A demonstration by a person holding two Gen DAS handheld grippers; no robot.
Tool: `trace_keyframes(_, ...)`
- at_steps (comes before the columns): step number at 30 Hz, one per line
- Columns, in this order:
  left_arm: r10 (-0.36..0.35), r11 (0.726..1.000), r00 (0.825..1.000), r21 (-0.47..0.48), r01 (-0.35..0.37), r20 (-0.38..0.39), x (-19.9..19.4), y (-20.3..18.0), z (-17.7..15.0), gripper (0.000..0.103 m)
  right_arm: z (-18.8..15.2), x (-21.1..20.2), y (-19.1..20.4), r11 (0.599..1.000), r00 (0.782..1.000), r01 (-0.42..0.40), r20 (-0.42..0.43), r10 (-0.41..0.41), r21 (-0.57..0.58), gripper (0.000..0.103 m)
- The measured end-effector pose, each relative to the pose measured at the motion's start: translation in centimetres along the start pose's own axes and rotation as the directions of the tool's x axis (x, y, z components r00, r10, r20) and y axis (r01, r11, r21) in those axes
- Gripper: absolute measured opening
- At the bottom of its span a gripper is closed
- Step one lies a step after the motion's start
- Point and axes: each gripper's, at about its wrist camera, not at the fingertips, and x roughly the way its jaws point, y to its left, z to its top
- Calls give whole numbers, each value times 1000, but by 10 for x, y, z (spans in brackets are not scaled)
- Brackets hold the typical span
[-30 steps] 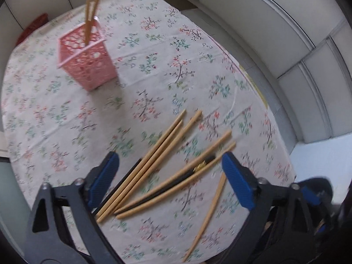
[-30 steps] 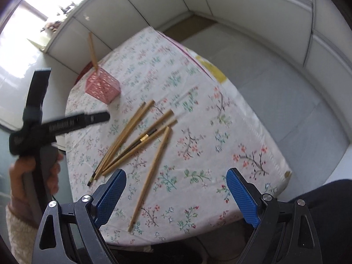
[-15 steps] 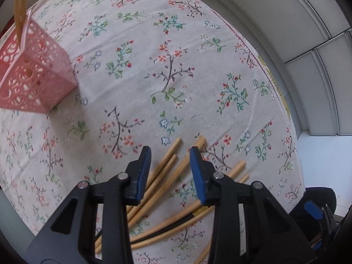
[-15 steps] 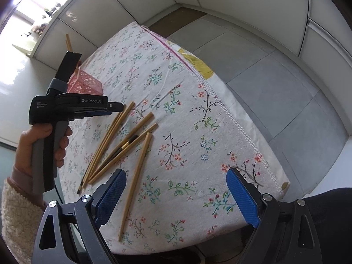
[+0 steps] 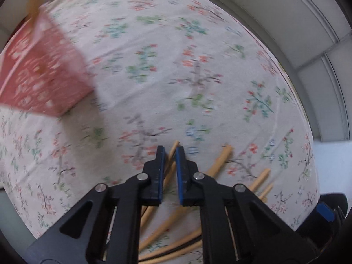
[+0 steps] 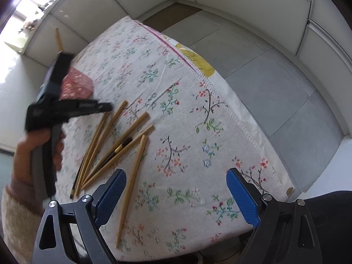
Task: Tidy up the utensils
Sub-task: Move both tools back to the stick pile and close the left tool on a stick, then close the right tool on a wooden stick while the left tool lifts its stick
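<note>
Several bamboo chopsticks (image 6: 103, 140) and a dark one with a gold band (image 6: 120, 147) lie fanned on the flowered tablecloth (image 6: 176, 114). My left gripper (image 5: 170, 151) points straight down over their far ends. Its jaws are closing, and one bamboo chopstick (image 5: 173, 147) sits pinched between the blue pads. In the right wrist view the left gripper (image 6: 109, 107) is held by a hand in a fuzzy sleeve. My right gripper (image 6: 178, 194) stands open above the table's near edge with nothing between its fingers. A lone chopstick (image 6: 134, 171) runs past its left finger.
A pink perforated basket (image 5: 39, 72) stands at the far left with chopsticks (image 5: 34, 0) upright in it; it shows behind the left gripper as the basket (image 6: 76, 83). The table edge (image 6: 253, 140) drops to a grey tiled floor (image 6: 275, 83) on the right.
The left gripper came down onto the far ends of the chopsticks and its jaws went from wide open to nearly together around one. The right gripper drifted a little closer to the table.
</note>
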Motion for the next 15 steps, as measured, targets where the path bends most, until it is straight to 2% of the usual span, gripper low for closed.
trace_keyframes(2, -25, 998, 998, -53, 28, 63, -15, 16, -7, 11, 7, 15, 8, 999, 999, 40, -27, -40, 3, 93)
trace_keyframes(4, -47, 993, 987, -100, 63, 151, -41, 32, -20, 11, 13, 29, 16, 997, 996, 81, -44, -81, -6, 91)
trace_keyframes(5, -53, 991, 980, -113, 75, 190, -55, 39, -27, 11, 16, 37, 21, 994, 993, 107, -54, -107, -5, 84)
trace_keyframes(6, -42, 990, 971, -122, 72, 235, -71, 46, -36, 11, 18, 43, 24, 993, 991, 117, -67, -117, -3, 76)
trace_keyframes(9, -25, 985, 946, -154, 79, 324, -106, 63, -57, 10, 22, 64, 38, 988, 981, 152, -121, -149, 10, 65)
trace_keyframes(12, -28, 978, 915, -180, 109, 402, -138, 78, -76, 10, 22, 69, 58, 980, 974, 197, -109, -197, -14, 59)
trace_keyframes(15, -25, 973, 888, -193, 127, 460, -158, 91, -90, 10, 20, 76, 74, 960, 955, 276, -102, -280, -48, 60)
